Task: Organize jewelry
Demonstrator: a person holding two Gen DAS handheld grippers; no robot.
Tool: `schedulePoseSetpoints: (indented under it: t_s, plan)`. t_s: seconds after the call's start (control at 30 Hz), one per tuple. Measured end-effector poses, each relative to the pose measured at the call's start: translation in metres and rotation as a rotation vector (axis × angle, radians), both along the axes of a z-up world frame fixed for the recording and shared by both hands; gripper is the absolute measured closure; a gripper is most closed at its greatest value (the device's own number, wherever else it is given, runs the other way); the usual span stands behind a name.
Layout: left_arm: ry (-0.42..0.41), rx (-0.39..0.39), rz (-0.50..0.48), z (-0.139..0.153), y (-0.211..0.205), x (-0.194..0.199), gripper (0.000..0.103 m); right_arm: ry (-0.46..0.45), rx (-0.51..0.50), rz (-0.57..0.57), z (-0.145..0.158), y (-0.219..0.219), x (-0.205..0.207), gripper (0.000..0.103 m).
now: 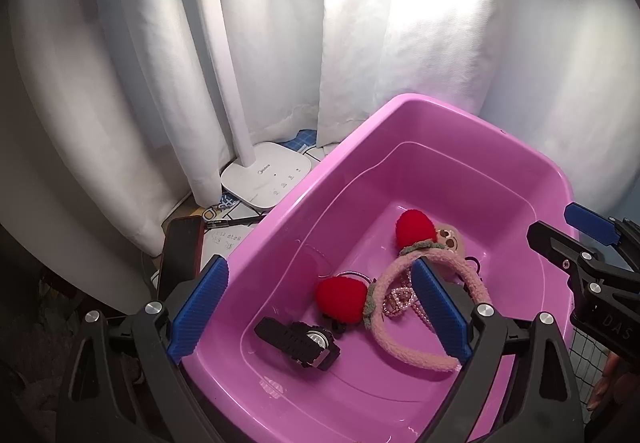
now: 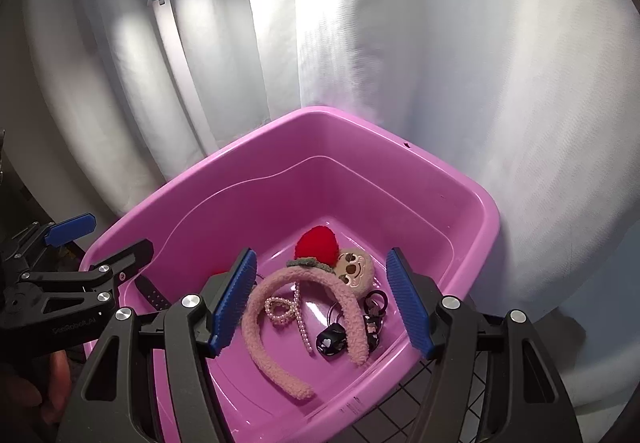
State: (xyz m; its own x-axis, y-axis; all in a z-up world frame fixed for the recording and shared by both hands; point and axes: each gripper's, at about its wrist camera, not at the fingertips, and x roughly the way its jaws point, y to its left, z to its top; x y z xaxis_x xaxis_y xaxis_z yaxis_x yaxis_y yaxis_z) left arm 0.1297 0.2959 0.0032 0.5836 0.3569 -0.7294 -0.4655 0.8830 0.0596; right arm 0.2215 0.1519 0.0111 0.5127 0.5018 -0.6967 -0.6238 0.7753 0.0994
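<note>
Apparently we're nearly done: headband [image 2: 276,327], pearl necklace [image 2: 288,313], watch [image 1: 302,341] all inside pink tub [image 2: 452,199]; left gripper [image 1: 320,317] & right gripper [image 2: 324,303] both spread, holding nothing.

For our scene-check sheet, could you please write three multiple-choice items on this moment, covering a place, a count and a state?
1. Where does the black watch lie?
A. On the lamp base
B. In the pink tub
C. Between the left gripper's fingers

2. How many red pompoms does the pink headband carry?
A. One
B. Two
C. Four

3. What are the right gripper's fingers doing?
A. Standing apart, pinching nothing
B. Clamping the headband
C. Closed on the pearl strand

Answers: 1 B, it rests on the tub floor. 2 B, two show in the left wrist view. 3 A, both blue pads hang clear above the items.
</note>
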Motion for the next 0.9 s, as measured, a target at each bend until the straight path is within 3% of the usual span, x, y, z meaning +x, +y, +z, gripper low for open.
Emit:
schedulePoseSetpoints:
  t_s: [0.9]
  plan:
    - [0.011, -0.036, 0.007, 0.000, -0.002, -0.009, 0.012, -0.010, -0.003, 0.027, 0.002, -0.001, -0.024, 0.038]
